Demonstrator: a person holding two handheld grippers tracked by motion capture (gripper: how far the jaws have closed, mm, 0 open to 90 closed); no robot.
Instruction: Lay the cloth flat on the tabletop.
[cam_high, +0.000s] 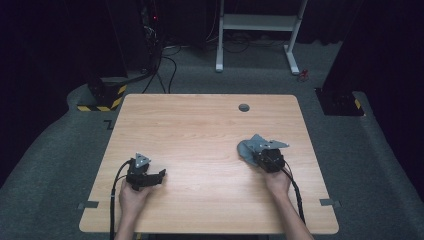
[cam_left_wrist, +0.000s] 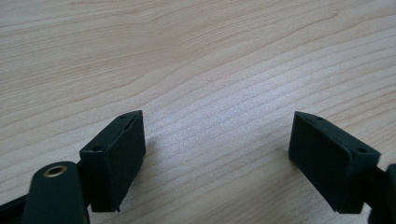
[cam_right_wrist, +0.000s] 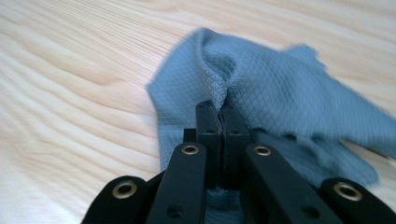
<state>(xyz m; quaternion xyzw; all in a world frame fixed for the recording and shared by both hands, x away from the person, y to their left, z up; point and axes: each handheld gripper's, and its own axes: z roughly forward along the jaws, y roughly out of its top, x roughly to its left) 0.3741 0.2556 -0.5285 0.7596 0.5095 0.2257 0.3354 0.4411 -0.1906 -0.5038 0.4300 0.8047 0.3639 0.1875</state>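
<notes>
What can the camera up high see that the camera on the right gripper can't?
High view alone: the whole wooden table, the person's two hands, the left gripper with open jaws, the grey floor and a white frame behind. Right gripper view alone: the diamond weave of the blue-grey cloth and a fold of it pinched between shut jaws. Both: the right gripper, the cloth and the tabletop.
</notes>
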